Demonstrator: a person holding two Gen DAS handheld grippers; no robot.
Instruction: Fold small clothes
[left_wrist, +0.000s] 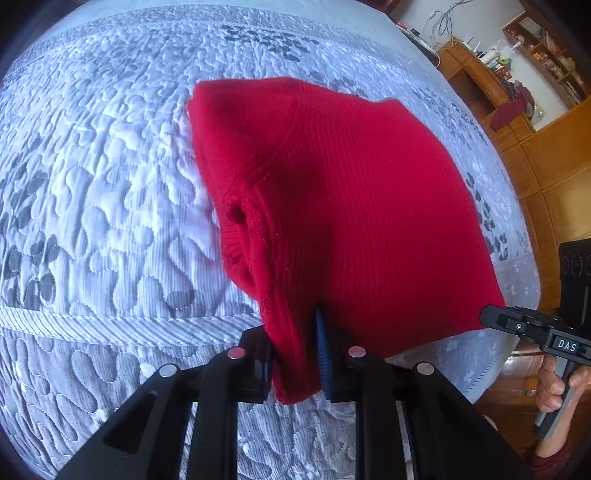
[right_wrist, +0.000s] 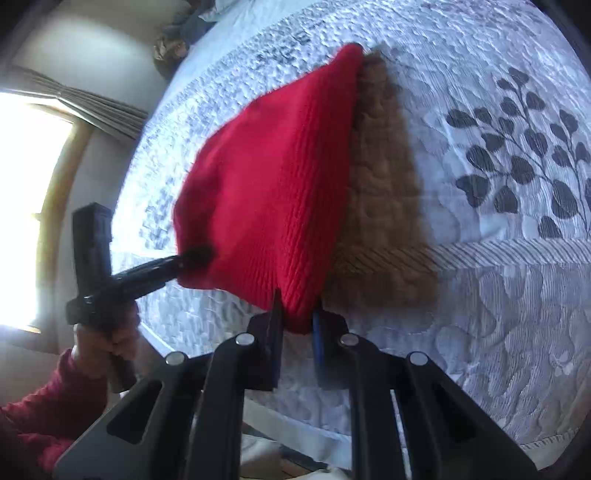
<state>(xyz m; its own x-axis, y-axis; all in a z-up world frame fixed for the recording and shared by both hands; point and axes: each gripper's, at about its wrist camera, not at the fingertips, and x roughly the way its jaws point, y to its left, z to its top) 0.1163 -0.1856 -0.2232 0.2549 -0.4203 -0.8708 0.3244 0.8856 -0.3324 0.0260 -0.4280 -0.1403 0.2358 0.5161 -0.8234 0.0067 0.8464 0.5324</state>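
Both the left gripper (left_wrist: 295, 354) and right gripper (right_wrist: 297, 325) pinch the red knit garment (left_wrist: 332, 206), seemingly lifted off the quilt (left_wrist: 92, 184)

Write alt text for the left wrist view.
The left gripper is clamped on the near edge of a red knit garment, lifting it above a grey-and-white quilted bedspread. At far right, a hand holds the right gripper at the garment's other corner.
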